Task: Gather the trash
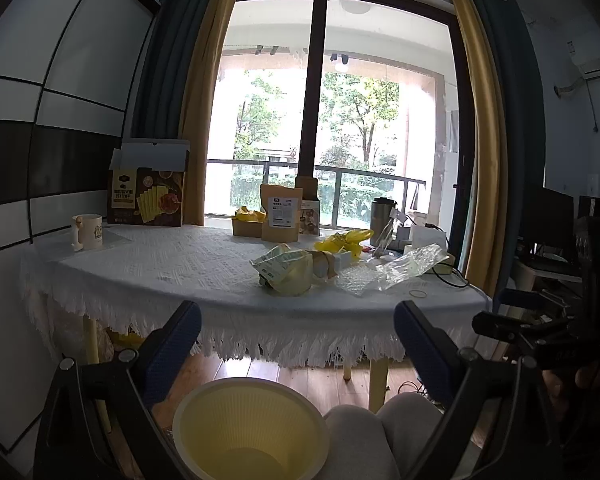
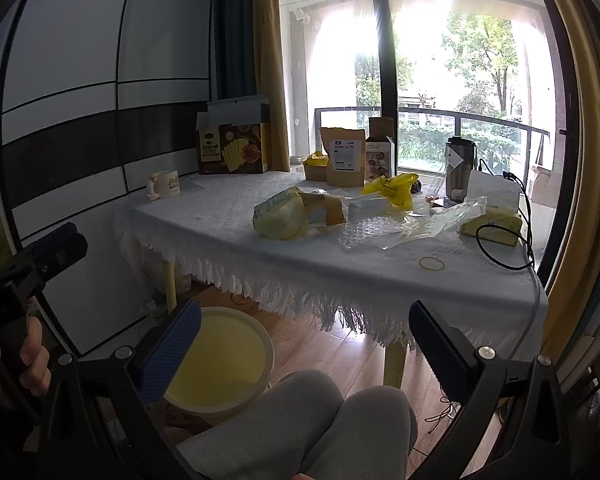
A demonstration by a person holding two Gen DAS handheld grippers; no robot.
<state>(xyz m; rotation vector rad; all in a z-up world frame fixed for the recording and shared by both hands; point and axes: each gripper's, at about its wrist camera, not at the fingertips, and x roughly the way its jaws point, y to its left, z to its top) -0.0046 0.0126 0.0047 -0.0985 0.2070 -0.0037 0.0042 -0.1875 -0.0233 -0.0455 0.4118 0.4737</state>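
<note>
A yellow waste bin (image 1: 252,428) stands on the wood floor in front of the table; it also shows in the right wrist view (image 2: 220,360). On the white tablecloth lie a crumpled pale-yellow bag (image 1: 286,268) (image 2: 280,216), clear plastic wrap (image 1: 404,268) (image 2: 384,232), a yellow plastic bag (image 1: 342,242) (image 2: 392,188) and a rubber band (image 2: 432,264). My left gripper (image 1: 296,332) is open and empty, held above the bin, short of the table. My right gripper (image 2: 304,332) is open and empty, also short of the table edge.
A mug (image 1: 86,232), a printed box (image 1: 146,194), brown pouches (image 1: 280,216), a steel flask (image 1: 382,220), a tissue box (image 2: 490,224) and a black cable (image 2: 500,252) are on the table. My grey-trousered knees (image 2: 300,424) are below. A window is behind.
</note>
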